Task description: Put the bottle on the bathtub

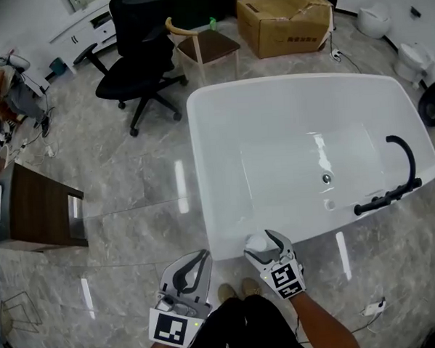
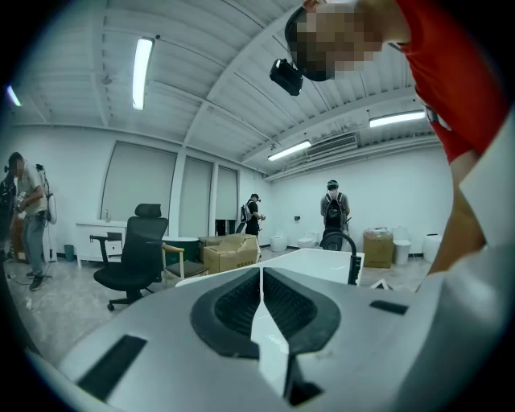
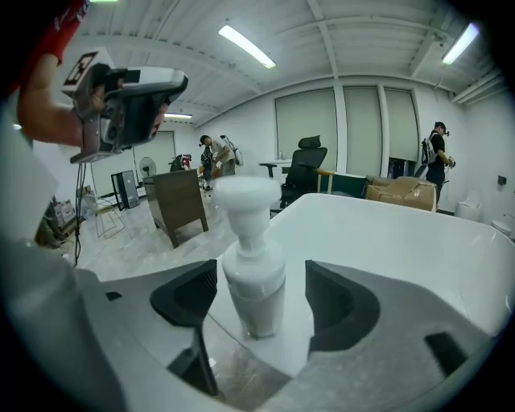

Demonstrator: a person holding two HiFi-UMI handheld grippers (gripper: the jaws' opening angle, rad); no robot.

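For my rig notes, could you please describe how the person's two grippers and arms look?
Both the left gripper and the right gripper have light grey shells with curved jaws lined in black ribbed pads. Each carries a cube printed with black-and-white square markers. No cables show. The person wears a red short sleeve; the forearms are bare.
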